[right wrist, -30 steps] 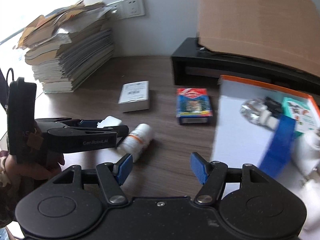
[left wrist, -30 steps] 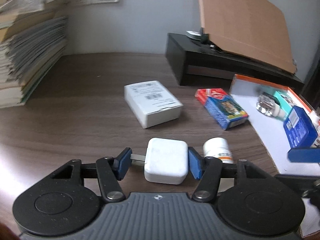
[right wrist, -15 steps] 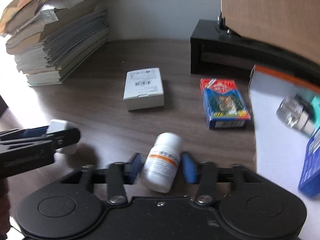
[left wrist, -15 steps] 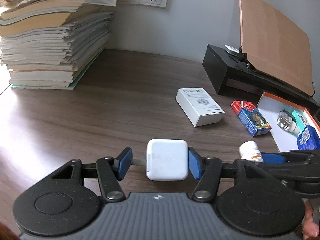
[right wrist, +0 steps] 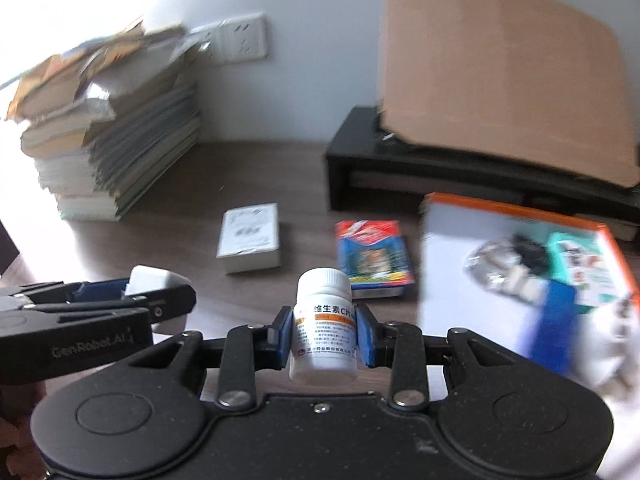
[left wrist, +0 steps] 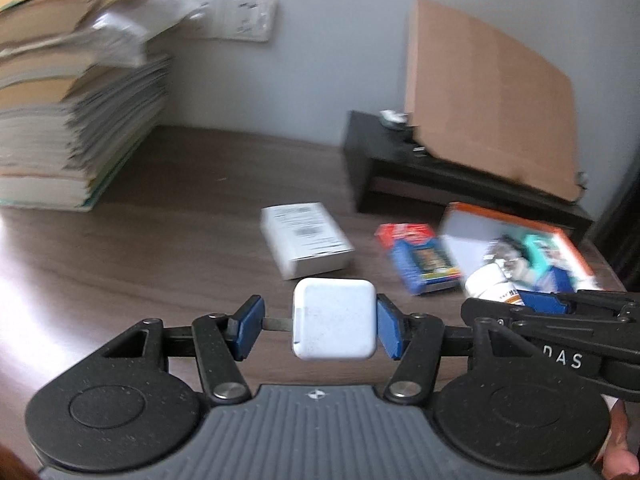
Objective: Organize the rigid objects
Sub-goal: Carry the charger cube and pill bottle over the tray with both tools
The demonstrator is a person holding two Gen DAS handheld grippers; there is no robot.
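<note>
- The left gripper (left wrist: 318, 326) is clamped on a white charger block (left wrist: 334, 319), its blue pads pressing both flat sides; a metal prong sticks out toward 9 o'clock.
- The right gripper (right wrist: 323, 330) is closed around a white pill bottle (right wrist: 323, 324), held upright with its ribbed cap on top and an orange-banded label facing the camera.
- In the right wrist view the left gripper sits at 9 o'clock, just beside the right one and apart from it.
- Bare brown surface (left wrist: 168, 240) lies open from 9 to 11 o'clock of the charger block, ending at a tall stack of books (left wrist: 68, 120).
- At 12 o'clock a white barcode box (left wrist: 306, 238) lies flat; at 1 o'clock a blue and red card box (left wrist: 418, 262) lies beside it, apart.
- At 2 o'clock an orange-rimmed tray (right wrist: 452, 240) holds several blurred items, its near edge close to the bottle.
- Behind, a black riser (right wrist: 352, 168) carries a leaning cardboard sheet (right wrist: 500, 68) against the wall.
</note>
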